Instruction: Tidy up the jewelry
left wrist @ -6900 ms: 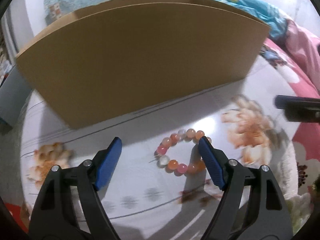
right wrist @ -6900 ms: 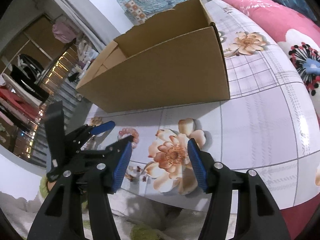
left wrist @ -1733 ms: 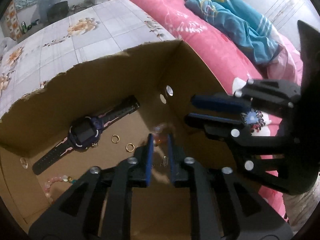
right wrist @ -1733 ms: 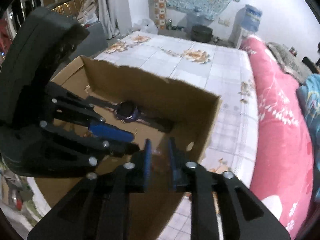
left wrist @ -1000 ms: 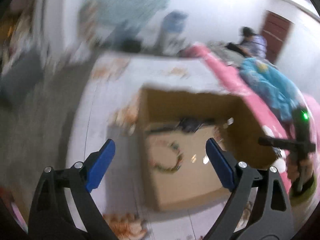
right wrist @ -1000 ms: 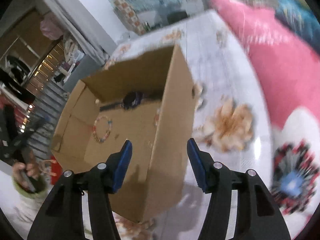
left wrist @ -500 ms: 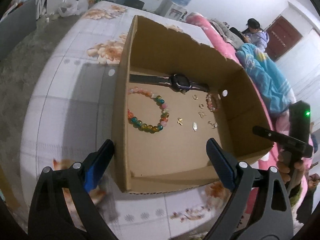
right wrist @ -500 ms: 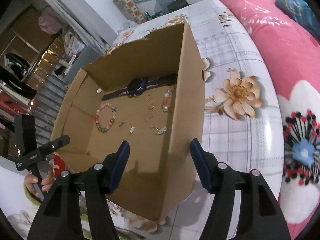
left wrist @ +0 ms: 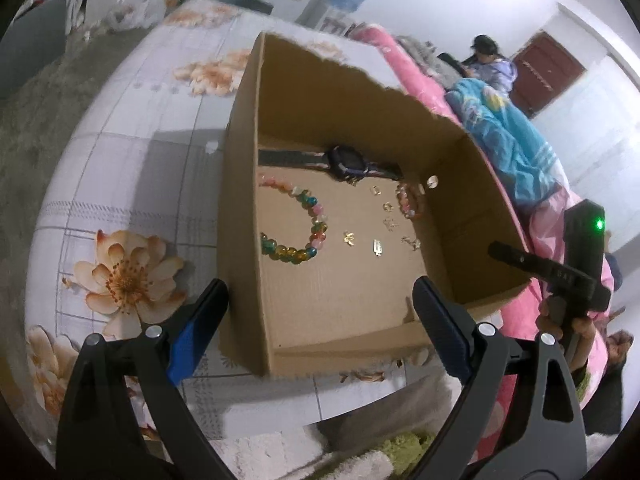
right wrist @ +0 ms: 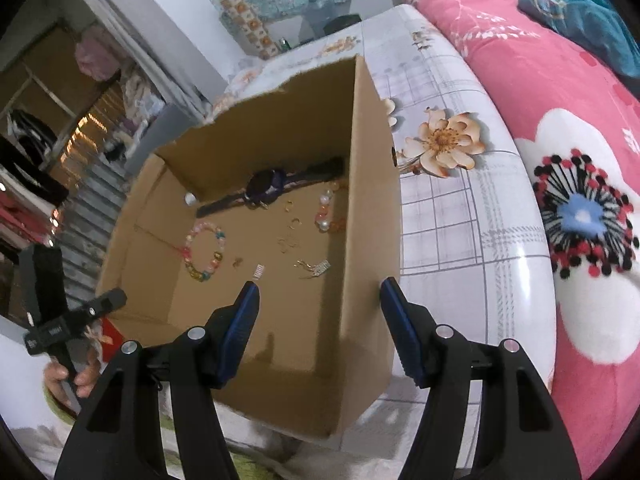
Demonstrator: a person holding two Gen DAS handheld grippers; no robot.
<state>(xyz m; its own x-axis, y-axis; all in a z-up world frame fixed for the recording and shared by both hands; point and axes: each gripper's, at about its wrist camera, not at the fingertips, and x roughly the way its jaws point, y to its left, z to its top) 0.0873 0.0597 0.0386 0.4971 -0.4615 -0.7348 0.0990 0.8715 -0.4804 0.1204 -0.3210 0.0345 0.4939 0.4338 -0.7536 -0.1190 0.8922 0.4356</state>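
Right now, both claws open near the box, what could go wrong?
1. The left claw and the right claw each straddle a wall of the cardboard box; lowering either could snag or shove it.
2. The small gold pieces lie loose and close together, so picking out one risks scattering the rest.
3. The torn far rim could catch a claw.
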